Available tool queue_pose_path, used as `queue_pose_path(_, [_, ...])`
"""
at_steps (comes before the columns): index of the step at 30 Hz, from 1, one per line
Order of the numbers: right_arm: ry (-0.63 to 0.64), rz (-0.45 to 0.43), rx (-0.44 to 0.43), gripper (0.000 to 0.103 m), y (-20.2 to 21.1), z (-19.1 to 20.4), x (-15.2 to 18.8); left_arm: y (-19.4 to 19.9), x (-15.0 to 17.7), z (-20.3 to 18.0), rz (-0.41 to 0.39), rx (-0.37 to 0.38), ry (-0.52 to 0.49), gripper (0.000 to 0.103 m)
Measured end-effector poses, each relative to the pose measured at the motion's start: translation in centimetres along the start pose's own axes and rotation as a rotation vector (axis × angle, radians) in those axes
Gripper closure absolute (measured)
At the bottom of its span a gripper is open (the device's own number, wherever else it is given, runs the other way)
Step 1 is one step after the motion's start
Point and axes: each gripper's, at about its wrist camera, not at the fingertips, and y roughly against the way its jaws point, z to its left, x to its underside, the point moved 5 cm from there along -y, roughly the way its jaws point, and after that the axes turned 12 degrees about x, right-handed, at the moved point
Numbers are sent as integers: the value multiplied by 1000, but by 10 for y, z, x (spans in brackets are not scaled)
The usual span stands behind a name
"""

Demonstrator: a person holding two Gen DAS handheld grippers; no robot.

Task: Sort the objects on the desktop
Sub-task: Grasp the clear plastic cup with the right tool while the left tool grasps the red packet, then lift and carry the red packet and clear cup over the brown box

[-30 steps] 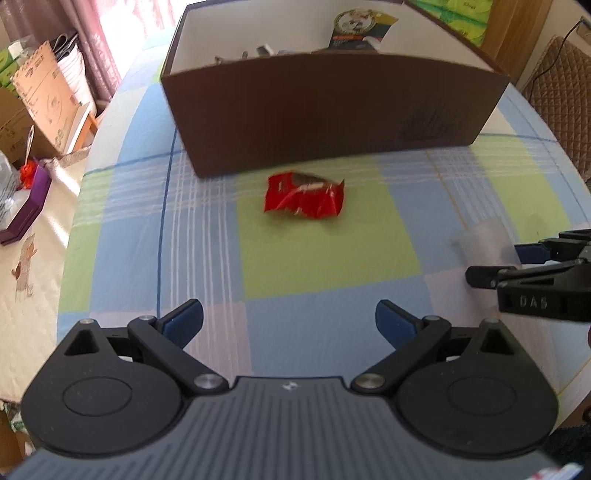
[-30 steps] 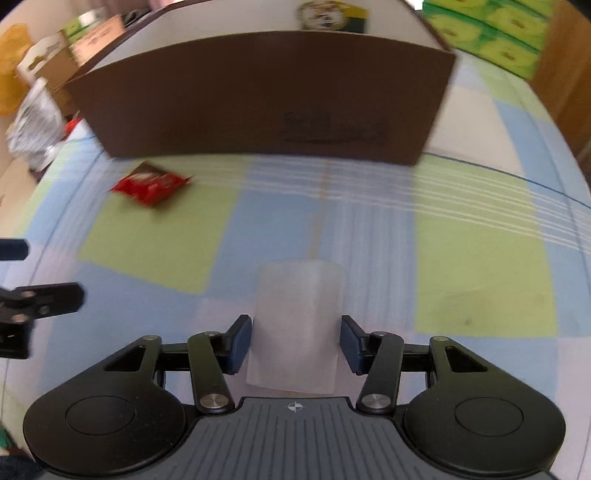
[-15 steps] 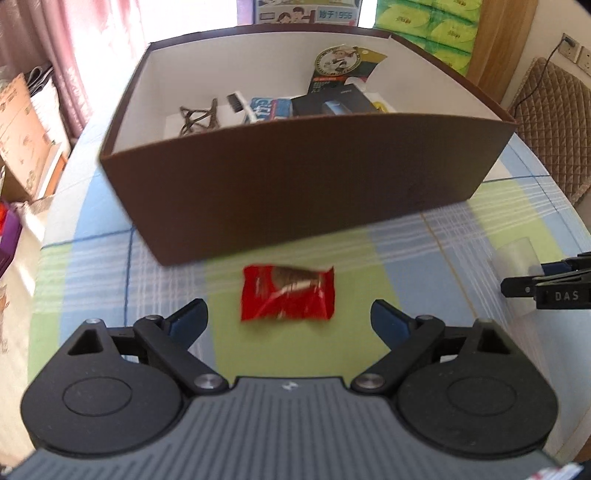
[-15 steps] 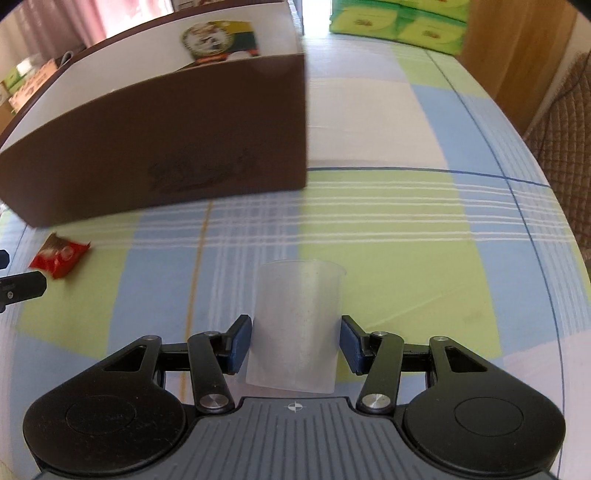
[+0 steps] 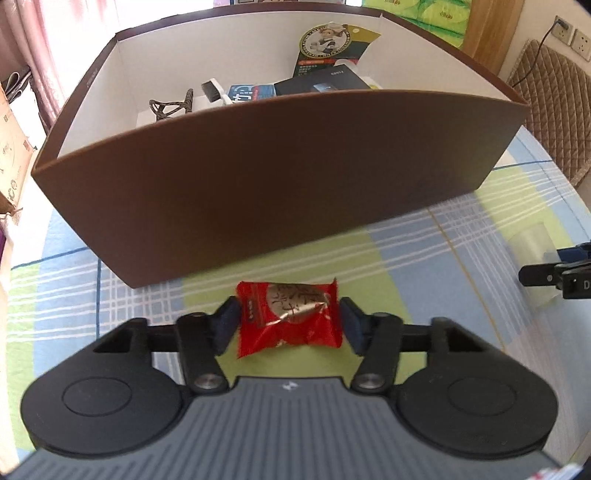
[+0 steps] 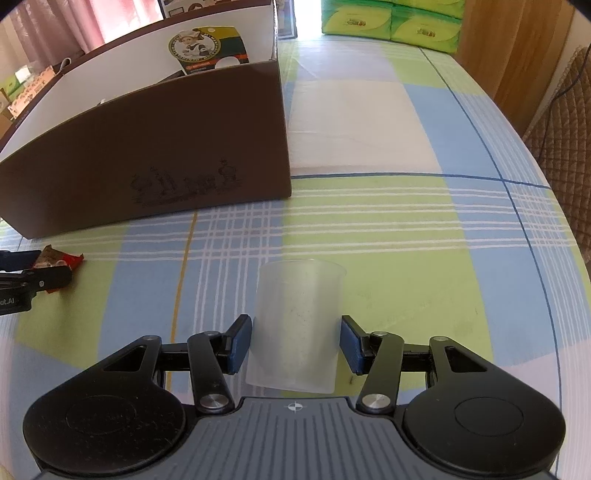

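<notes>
Just clear of the box [image 5: 280, 177] wall, the left tool [image 5: 288, 321] has been closing round the wrapper [image 5: 288, 317].

Green tissue packs [image 6: 391, 22] sit beyond the checked tablecloth [image 6: 406, 229].

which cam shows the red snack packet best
The left wrist view: the red snack packet sits whole and sharp between the left gripper pads. The right wrist view shows only a small piece at its left edge, partly hidden by that gripper.
</notes>
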Motion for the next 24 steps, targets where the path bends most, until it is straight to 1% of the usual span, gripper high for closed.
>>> queue_pose_path(6, [36,0,-25,54,3,3,5,6,9,-6,-1,-15,6,59])
queue_pose_path(11, [60,-7,-56,54,10,3,12,16,17,-17,-14,-22,22,59])
queue_pose_path(18, [82,-19,-78,54,23,-4,23,28,26,-39,-7,-51,36,59])
queue_pose_path(24, [114,-24,-108,54,33,-9,34,47,33,-57,-39,-68,53,59])
